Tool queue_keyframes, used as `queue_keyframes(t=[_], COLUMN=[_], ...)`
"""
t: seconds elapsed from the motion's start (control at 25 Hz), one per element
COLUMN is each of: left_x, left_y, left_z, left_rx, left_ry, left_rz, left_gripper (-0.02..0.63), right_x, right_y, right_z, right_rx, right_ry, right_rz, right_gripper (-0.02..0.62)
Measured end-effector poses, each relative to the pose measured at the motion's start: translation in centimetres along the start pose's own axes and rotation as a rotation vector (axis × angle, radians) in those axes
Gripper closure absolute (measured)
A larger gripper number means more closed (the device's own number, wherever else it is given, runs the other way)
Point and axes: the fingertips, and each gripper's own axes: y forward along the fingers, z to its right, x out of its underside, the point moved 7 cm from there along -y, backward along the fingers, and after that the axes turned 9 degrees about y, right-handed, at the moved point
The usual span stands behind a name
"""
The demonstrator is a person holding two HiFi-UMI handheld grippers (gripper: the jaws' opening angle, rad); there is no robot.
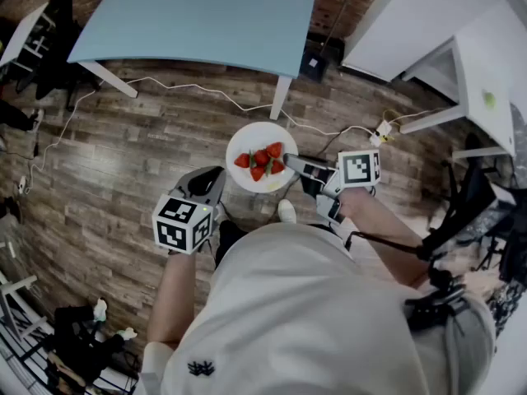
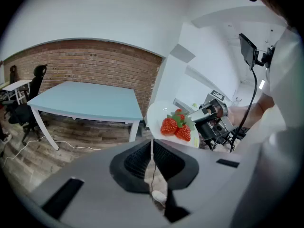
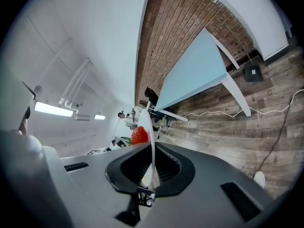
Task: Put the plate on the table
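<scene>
A white plate [image 1: 249, 138] with several red strawberries [image 1: 262, 161] hangs above the wooden floor, in front of the person. My right gripper [image 1: 290, 162] is shut on the plate's right rim; in the right gripper view the plate [image 3: 151, 132] shows edge-on between the jaws, a strawberry [image 3: 139, 135] beside it. My left gripper [image 1: 207, 179] is low and left of the plate, shut on nothing. From it I see the plate [image 2: 159, 112], the strawberries [image 2: 173, 126] and the right gripper [image 2: 209, 120] ahead to the right. The light blue table [image 1: 206, 15] stands farther ahead, bare.
White cables [image 1: 206, 89] and a power strip [image 1: 383, 130] lie on the floor between the plate and the table. White furniture [image 1: 461, 39] stands at the right, a black chair [image 1: 58, 31] at the left. The person's shoe [image 1: 286, 211] is under the plate.
</scene>
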Motion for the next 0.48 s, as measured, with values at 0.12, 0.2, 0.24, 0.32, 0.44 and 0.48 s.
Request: queue_keyframes(t=[0.12, 0.2, 0.24, 0.32, 0.44, 0.48], left_x=[-1.0, -1.4, -1.5, -1.6, -1.9, -2.0], left_y=[2.2, 3.2, 3.5, 3.6, 3.9, 4.0], left_z=[3.9, 6.0, 6.9, 7.9, 8.5, 8.7], left_rx=[-0.025, -0.039, -0.046, -0.065, -0.088, -0.090], left_ry=[-0.019, -0.023, -0.025, -0.021, 0.007, 0.018], left_rz=[0.005, 0.005, 0.002, -0.013, -0.048, -0.056], left_gripper=[0.591, 0.594, 0.594, 0.594, 0.594, 0.594], right_x=[-0.5, -0.6, -0.5, -0.3, -0.7, -0.7], right_y=[-3.4, -5.4, -6.2, -7.6, -8.9, -9.0], right_z=[1.5, 2.3, 2.5, 3.0, 3.6, 3.7], right_rx=[-0.007, -0.016, -0.023, -0.030, -0.040, -0.047], right_ry=[-0.004, 0.015, 0.025, 0.030, 0.028, 0.030], right_rz=[-0.032, -0.035, -0.034, -0.033, -0.027, -0.024], right_gripper=[0.575, 0.575, 0.575, 0.575, 0.575, 0.575])
